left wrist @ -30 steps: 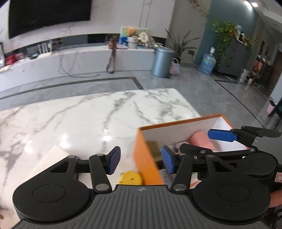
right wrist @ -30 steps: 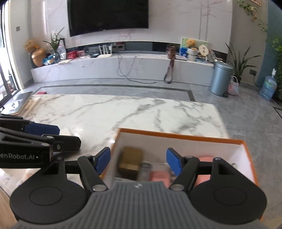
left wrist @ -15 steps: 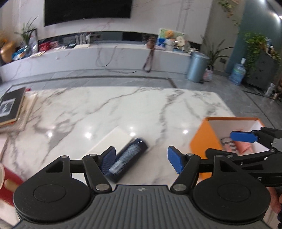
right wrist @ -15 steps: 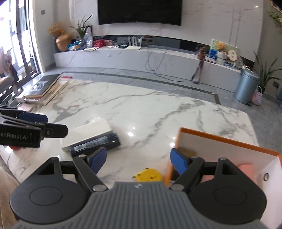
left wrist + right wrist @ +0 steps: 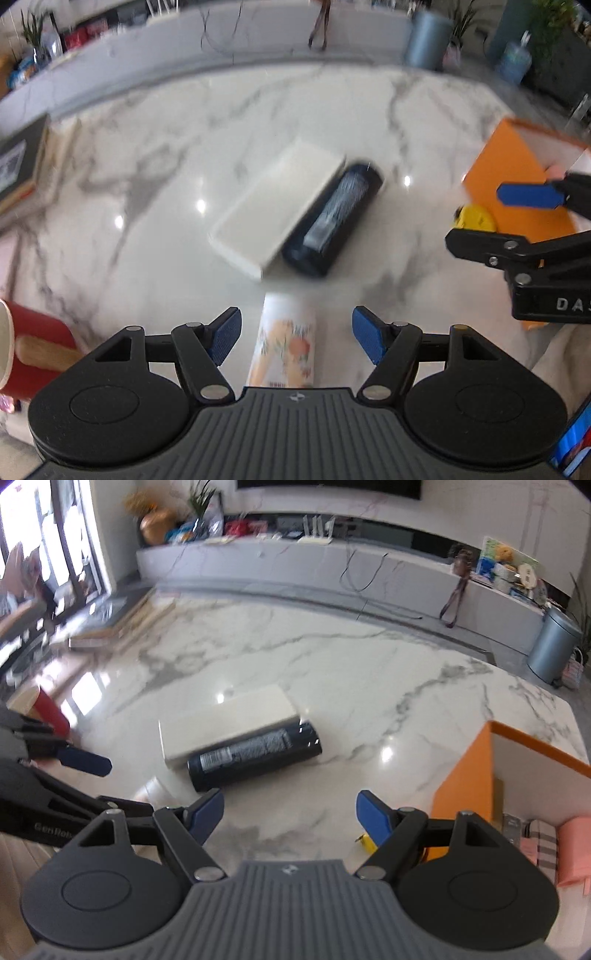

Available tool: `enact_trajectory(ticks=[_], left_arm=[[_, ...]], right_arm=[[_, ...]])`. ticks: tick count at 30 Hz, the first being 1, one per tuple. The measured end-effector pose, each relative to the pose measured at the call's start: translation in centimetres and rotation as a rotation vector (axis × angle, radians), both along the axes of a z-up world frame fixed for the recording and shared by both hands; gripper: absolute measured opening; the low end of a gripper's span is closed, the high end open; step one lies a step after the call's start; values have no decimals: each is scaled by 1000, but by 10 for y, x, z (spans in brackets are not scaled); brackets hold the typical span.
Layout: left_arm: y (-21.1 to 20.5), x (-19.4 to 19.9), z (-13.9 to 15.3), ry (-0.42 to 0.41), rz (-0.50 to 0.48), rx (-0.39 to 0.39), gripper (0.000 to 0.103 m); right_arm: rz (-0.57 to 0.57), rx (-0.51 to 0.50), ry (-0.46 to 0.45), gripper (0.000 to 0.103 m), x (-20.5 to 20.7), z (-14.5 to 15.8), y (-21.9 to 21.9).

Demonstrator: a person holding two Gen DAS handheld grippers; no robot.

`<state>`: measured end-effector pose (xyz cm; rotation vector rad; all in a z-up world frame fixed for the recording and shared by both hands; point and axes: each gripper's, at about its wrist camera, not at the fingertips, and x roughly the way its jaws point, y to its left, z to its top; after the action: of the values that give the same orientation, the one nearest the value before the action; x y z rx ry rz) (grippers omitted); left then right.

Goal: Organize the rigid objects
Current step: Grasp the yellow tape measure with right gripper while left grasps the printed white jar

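The left gripper [image 5: 295, 334] stands open and empty, a white bottle [image 5: 286, 339] lying between its jaws. The right gripper [image 5: 290, 814] gapes empty; a dark can [image 5: 255, 755] lies ahead, an orange box [image 5: 465, 794] to its right.

We see a white marble surface [image 5: 332, 664] carrying a flat white box [image 5: 229, 720] touching a dark cylindrical can [image 5: 255, 755] at centre; an orange box [image 5: 465, 794] at four o'clock, a yellow object [image 5: 474, 219] against it, and books [image 5: 122, 624] at ten o'clock.
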<state>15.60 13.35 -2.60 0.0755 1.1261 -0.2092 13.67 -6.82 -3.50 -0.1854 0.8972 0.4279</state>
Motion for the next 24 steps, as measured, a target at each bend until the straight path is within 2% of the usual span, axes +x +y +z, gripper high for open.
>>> enact_trajectory(ticks=[5,12,20,24], left_arm=[[6,10,-28,134,20,6,81],[2,22,-42,202,-6,58,80],[-1,24,-55,258,-24,77,53],[-8,24,-56,250,-53,90,53]], right_arm=[[87,-111,61,77,14,-14,2],[217,-295,115,77,36,-26,-1],[432,-515,174,75,51,-43,7],[515,-608,230,73,59,-54,13]])
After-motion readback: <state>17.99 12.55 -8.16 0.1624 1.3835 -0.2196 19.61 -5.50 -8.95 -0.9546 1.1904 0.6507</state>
